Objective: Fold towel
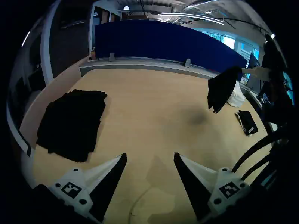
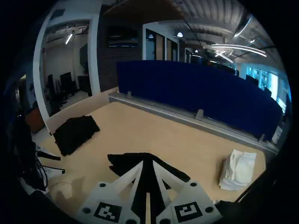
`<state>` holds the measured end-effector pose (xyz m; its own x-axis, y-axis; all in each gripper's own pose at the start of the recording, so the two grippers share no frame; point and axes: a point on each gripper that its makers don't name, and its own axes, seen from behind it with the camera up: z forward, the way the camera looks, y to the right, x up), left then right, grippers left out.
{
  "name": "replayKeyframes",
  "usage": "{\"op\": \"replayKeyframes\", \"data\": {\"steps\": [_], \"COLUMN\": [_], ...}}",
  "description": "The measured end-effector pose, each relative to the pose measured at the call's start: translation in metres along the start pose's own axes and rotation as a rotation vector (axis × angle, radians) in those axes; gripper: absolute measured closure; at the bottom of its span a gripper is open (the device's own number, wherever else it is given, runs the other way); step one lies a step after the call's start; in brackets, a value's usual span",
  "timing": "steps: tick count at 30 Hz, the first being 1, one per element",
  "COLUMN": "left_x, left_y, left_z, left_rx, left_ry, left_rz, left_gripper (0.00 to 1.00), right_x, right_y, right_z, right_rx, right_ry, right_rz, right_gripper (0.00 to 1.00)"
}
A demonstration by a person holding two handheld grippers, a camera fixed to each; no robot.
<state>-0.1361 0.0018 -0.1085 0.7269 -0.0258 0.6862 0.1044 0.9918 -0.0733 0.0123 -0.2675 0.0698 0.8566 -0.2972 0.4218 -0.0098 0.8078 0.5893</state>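
A wide pale wooden table (image 1: 157, 108) has a blue partition (image 1: 160, 41) along its far edge. A stack of folded black towels (image 1: 71, 125) lies by the left edge. The right gripper (image 2: 148, 164), fingers pressed together, pinches a black towel (image 2: 123, 164) that hangs above the table's right side. A white folded cloth (image 2: 237, 168) sits near the far right corner. The left gripper (image 1: 149, 155) hovers wide open, holding nothing.

Matt black cloth towel (image 2: 123, 164), smooth pale wood-look table (image 1: 157, 100), white fingers (image 1: 98, 172) probably matt plastic.
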Motion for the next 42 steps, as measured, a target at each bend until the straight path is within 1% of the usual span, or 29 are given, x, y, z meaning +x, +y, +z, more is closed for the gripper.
{"op": "replayKeyframes", "data": {"steps": [6,12,19,24,32,36,42], "left_x": [0.001,0.0,0.0,0.002,0.003,0.004,0.006], "left_y": [0.006,0.01,0.013,0.015,0.015,0.015,0.02], "left_z": [0.0,0.0,0.001,0.002,0.007,0.009,0.011], "left_rx": [-0.007,-0.012,-0.013,-0.014,-0.009,-0.006,-0.008], "left_ry": [0.0,-0.002,-0.004,-0.005,-0.01,-0.013,-0.014], "left_rz": [0.007,0.019,0.025,0.03,0.027,0.027,0.035], "left_gripper": [0.07,0.07,0.07,0.07,0.07,0.07,0.07], "right_x": [0.001,0.003,0.003,-0.005,-0.017,-0.025,-0.037], "right_y": [0.021,0.051,0.097,0.134,0.192,0.215,0.24], "right_z": [-0.013,-0.026,-0.044,-0.055,-0.07,-0.075,-0.079], "right_rx": [-0.022,-0.046,-0.086,-0.126,-0.194,-0.22,-0.249], "right_ry": [0.001,-0.002,-0.005,-0.021,-0.052,-0.073,-0.1], "right_rz": [0.003,0.009,0.024,0.037,0.048,0.045,0.05], "right_gripper": [0.98,0.98,0.98,0.98,0.98,0.98,0.98]}}
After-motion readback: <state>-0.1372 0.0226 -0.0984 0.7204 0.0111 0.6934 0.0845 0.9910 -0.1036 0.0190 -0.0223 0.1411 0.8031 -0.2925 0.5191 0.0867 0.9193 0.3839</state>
